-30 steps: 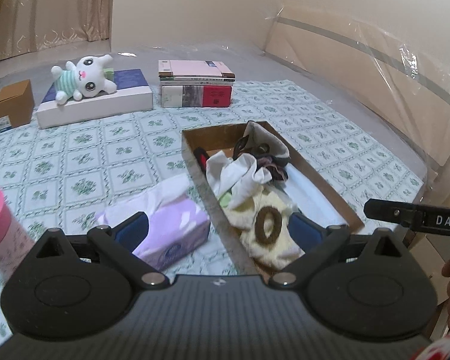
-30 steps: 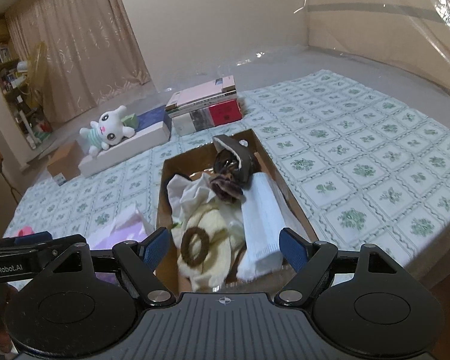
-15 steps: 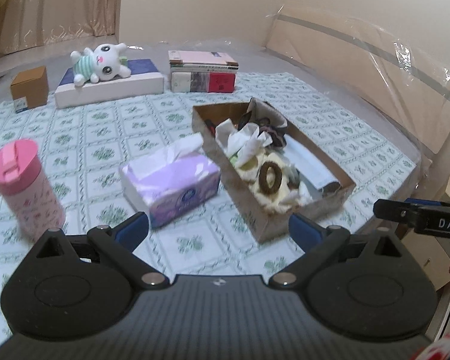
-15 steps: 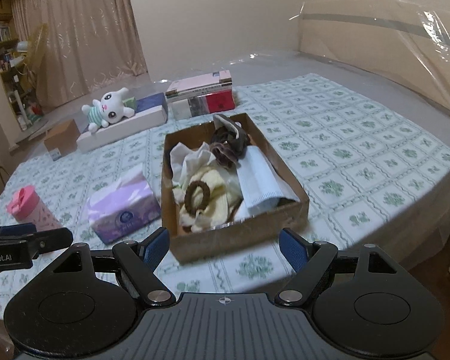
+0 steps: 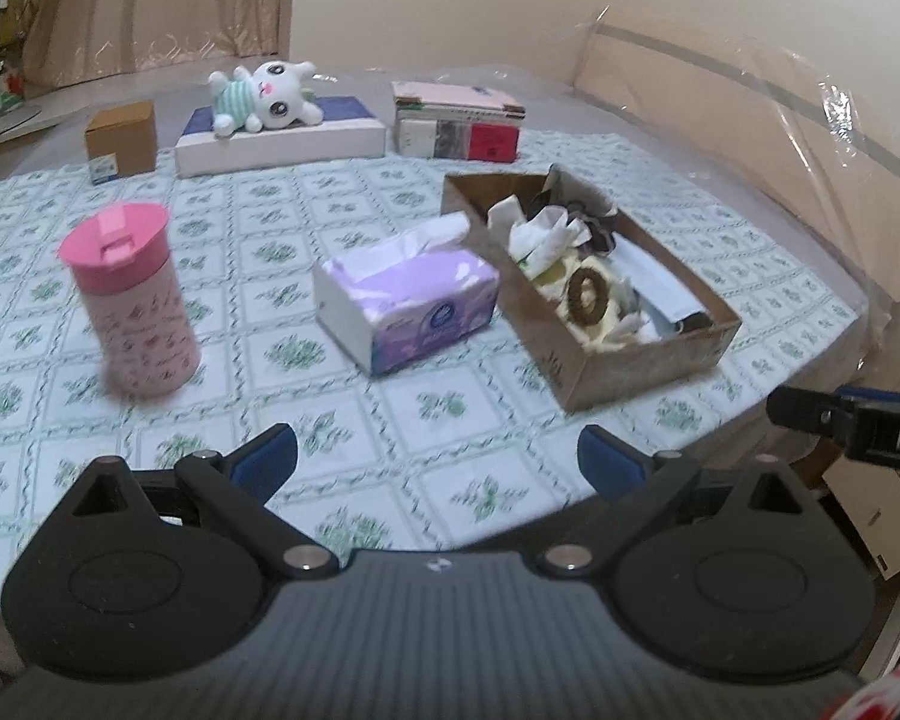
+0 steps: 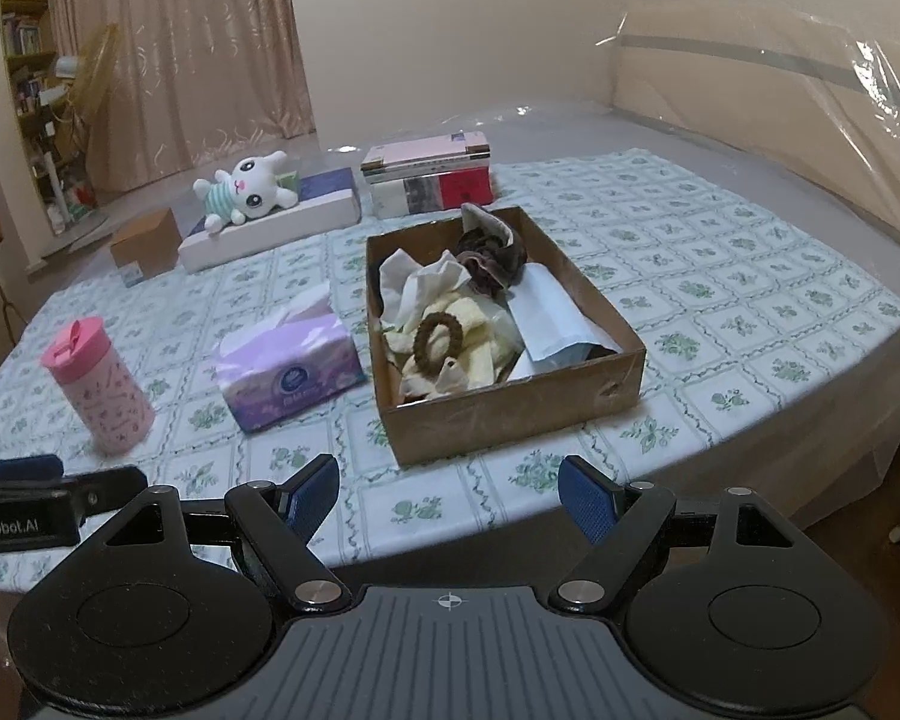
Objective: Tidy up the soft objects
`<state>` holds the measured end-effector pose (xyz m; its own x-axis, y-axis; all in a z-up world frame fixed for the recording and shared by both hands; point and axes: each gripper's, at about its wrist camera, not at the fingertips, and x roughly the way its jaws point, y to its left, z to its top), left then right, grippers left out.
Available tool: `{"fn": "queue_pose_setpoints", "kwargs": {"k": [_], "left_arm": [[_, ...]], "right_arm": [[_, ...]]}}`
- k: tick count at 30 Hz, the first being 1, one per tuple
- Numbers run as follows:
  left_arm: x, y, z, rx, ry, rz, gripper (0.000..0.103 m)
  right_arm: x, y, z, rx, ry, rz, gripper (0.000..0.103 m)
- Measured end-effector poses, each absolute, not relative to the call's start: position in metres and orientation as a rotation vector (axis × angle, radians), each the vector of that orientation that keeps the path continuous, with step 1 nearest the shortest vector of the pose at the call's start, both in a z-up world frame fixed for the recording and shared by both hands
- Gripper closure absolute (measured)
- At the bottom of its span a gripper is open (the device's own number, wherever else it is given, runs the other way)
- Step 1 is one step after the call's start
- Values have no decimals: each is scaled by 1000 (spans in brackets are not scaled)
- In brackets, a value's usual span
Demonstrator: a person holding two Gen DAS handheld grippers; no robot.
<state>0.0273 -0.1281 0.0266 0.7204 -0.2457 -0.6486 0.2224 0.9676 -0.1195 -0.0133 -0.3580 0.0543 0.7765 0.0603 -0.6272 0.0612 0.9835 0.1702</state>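
A brown cardboard box (image 5: 648, 369) (image 6: 510, 414) sits on the green-patterned table. It holds soft things: a brown hair ring (image 5: 583, 295) (image 6: 438, 341) on yellow cloth, white cloth (image 6: 420, 282), a dark scrunchie (image 6: 489, 261) and a pale blue packet (image 6: 555, 315). My left gripper (image 5: 438, 462) is open and empty, held back over the table's front edge. My right gripper (image 6: 447, 492) is open and empty, in front of the box. A white plush bunny (image 5: 264, 97) (image 6: 243, 192) lies on a flat white box at the back.
A purple tissue box (image 5: 405, 300) (image 6: 291, 369) stands left of the cardboard box. A pink cup (image 5: 131, 300) (image 6: 99, 387) stands further left. A stack of books (image 5: 456, 126) (image 6: 429, 174) and a small brown carton (image 5: 120, 141) stand at the back.
Both grippers have pulled back from above the box toward the table's front edge. The tissue box, the cup and the table edge have come into view. Both stay open and empty.
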Motion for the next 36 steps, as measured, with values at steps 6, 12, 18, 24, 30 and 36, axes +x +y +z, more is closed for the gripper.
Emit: {"fn": "queue_pose_setpoints", "kwargs": {"k": [6,12,18,24,30,36], "left_arm": [[19,-125,20,-31,732,-247,4],[18,-126,18,-29,729,-244,4],[19,-125,18,-32,729,-238,4],[20,-125,18,-37,724,-229,4],[21,-124,18,-43,723,-219,4],[21,-124,19,-43,701,-205,4]], "right_arm": [[-12,-345,48,177,688,18,23],[-8,-340,44,160,689,21,23],[-7,-341,43,159,690,17,23],[-6,-342,42,151,691,21,23],[-5,-339,40,149,693,32,23],[-4,-336,40,131,694,33,23]]}}
